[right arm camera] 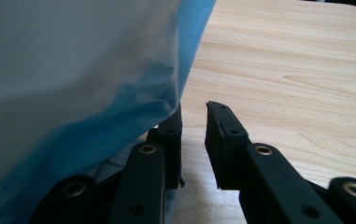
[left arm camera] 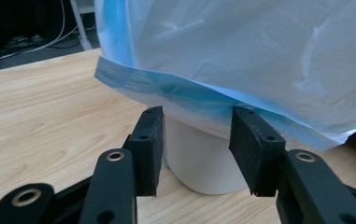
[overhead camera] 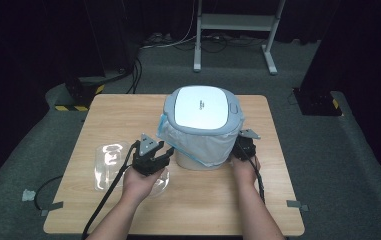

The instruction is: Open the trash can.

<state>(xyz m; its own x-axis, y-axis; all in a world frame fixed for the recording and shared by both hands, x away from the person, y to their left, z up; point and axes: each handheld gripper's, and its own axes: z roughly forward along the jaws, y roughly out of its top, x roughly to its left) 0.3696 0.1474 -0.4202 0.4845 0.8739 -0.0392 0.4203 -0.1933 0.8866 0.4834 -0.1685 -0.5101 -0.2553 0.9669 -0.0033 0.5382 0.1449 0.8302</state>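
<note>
A white bin with a grey and white lid stands at the middle of the wooden table. A pale blue plastic bag hangs down over its sides. My left gripper is at the bin's left, open. In the left gripper view the left gripper has its fingertips just under the bag's blue hem, with the white bin wall behind the gap. My right gripper is at the bin's right. In the right gripper view the right gripper is narrowly open, and the bag drapes over its left finger.
A crumpled clear plastic wrapper lies on the table's left part, beside my left hand. A metal stand frame is on the floor behind the table. Black stand bases sit on the floor at the left and right.
</note>
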